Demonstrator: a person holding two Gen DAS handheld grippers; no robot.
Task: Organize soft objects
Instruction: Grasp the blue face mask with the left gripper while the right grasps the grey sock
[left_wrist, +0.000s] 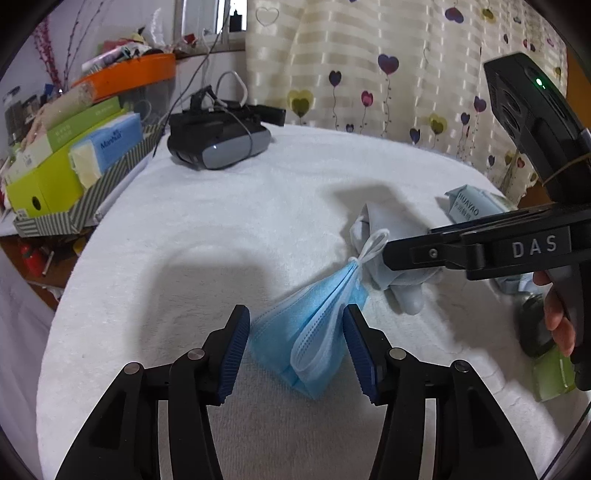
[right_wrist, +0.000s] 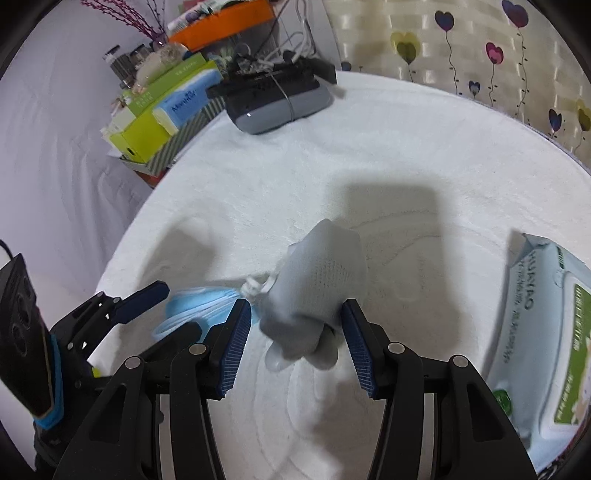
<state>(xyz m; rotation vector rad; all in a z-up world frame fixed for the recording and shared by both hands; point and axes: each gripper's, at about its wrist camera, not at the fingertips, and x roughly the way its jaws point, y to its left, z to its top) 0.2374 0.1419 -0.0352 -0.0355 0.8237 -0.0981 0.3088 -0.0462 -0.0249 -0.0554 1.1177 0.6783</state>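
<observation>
Pleated blue mask (left_wrist: 314, 332); ribbed grey sock (right_wrist: 317, 291); fluffy white towel (left_wrist: 221, 229)

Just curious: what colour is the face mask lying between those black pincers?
Light blue with white ear loops; the face mask shows best in the left wrist view.

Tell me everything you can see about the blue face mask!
The face mask is light blue, thin pleated fabric with white ear loops. It looks like a few masks folded and bunched together, lying crumpled on the white fuzzy cloth. Its far end reaches the grey sock. It sits between the open jaws of the left hand-held gripper, whose pads don't squeeze it.
</observation>
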